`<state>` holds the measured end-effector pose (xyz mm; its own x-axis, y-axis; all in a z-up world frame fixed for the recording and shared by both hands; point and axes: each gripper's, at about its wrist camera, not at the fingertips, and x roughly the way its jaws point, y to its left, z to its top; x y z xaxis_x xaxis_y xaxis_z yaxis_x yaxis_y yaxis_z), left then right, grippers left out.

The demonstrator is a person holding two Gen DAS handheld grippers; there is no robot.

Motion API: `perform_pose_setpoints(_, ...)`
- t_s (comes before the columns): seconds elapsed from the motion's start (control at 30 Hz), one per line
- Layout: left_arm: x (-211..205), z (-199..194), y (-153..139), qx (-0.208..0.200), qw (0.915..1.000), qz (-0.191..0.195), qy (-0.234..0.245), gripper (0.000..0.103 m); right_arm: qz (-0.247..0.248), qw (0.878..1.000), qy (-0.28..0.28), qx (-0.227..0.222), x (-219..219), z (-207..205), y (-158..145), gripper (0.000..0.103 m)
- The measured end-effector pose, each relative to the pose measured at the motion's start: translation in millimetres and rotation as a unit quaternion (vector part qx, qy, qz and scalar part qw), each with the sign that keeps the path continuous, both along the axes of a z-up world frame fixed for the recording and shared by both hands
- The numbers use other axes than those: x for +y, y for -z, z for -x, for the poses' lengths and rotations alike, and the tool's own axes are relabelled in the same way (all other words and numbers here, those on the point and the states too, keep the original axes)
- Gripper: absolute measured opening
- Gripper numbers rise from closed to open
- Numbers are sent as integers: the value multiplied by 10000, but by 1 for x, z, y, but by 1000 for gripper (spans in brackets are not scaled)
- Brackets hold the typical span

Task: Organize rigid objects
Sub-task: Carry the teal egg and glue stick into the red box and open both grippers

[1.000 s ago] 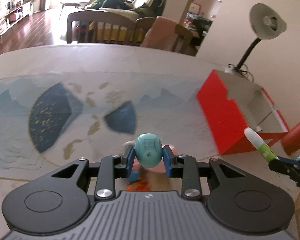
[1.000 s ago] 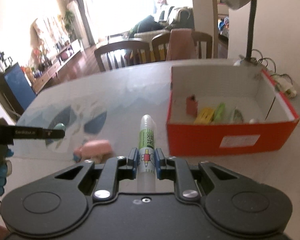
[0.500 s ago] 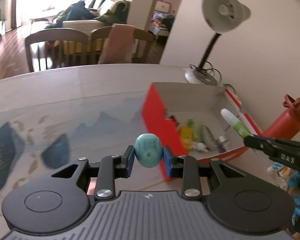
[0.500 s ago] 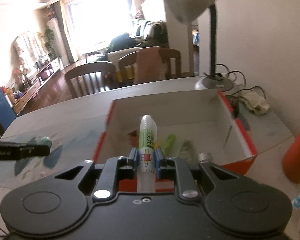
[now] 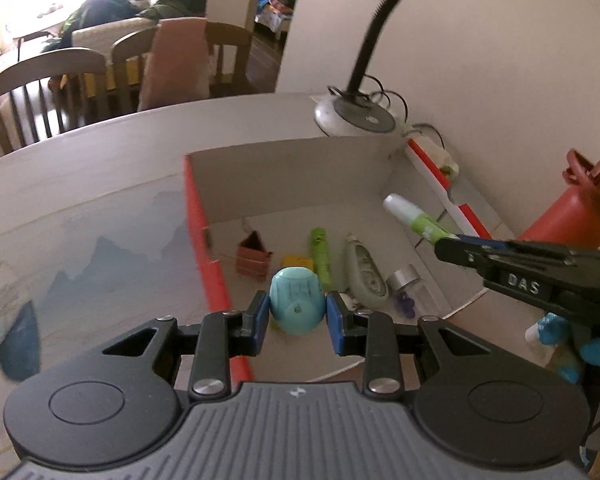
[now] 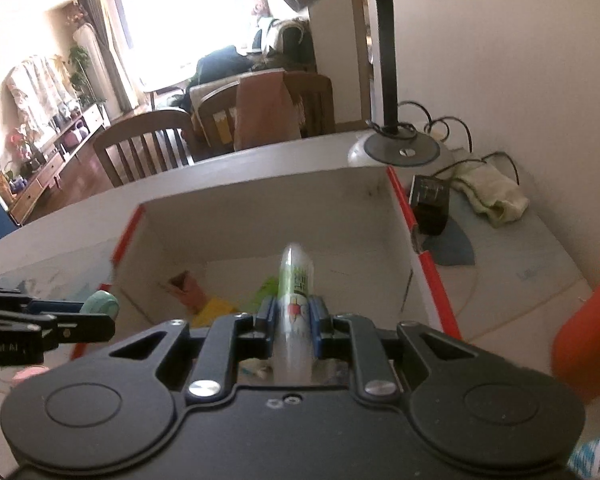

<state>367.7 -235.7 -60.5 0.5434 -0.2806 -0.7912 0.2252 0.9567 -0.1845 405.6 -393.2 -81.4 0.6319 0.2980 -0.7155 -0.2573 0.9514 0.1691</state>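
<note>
My left gripper (image 5: 298,316) is shut on a teal egg-shaped toy (image 5: 297,298) and hangs over the near left part of the red cardboard box (image 5: 198,216). My right gripper (image 6: 294,314) is shut on a white and green glue stick (image 6: 295,292), held over the box's near side (image 6: 432,272). In the left wrist view the glue stick (image 5: 414,220) pokes in from the right above the box floor. Inside the box lie a brown block (image 5: 254,258), a yellow piece (image 5: 296,261), a green tube (image 5: 320,254), a grey-green oval object (image 5: 364,274) and a small silver-capped jar (image 5: 406,282).
A desk lamp base (image 6: 400,150) with cables stands behind the box. A black adapter (image 6: 430,204) and a pale cloth (image 6: 492,196) lie to its right. A red bottle (image 5: 568,216) stands at the right. A patterned mat (image 5: 60,264) covers the table on the left; chairs (image 5: 60,88) stand beyond.
Both grippers have swept right, from over the mat to above the box, each keeping its object. The box interior now fills both views; the pink object on the mat has dropped out of sight.
</note>
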Motion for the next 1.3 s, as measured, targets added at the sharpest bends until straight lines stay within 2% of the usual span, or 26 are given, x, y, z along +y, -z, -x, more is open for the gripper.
perform_pose_setpoints(0.2,-32,-23,17,242,9994,-145,213,30,127,9998,-58,138,-3,-23,16,16)
perform_pose_setpoints(0.37,-53,-40,30,454,9983,-193,311,30,94,9998,-66,149,-7,-38,18,16)
perform_pose_setpoints(0.53,-69,-53,43,462,9976,-366,362,30,88,9999,93,-33,-11,-51,20,16)
perform_pose_setpoints(0.63,-75,-62,51,539,9972,-381,355,30,85,9999,86,31,-12,-59,26,16)
perform_pose_setpoints(0.87,-87,-80,65,717,9955,-503,370,30,165,9997,-126,129,-10,-52,33,16)
perform_pose_setpoints(1.1,-87,-90,79,1108,9918,-521,356,30,125,9980,-316,527,-12,-44,39,16)
perform_pose_setpoints(1.3,-88,-90,80,1285,9895,-545,370,30,4,9968,-291,750,-14,-43,42,22)
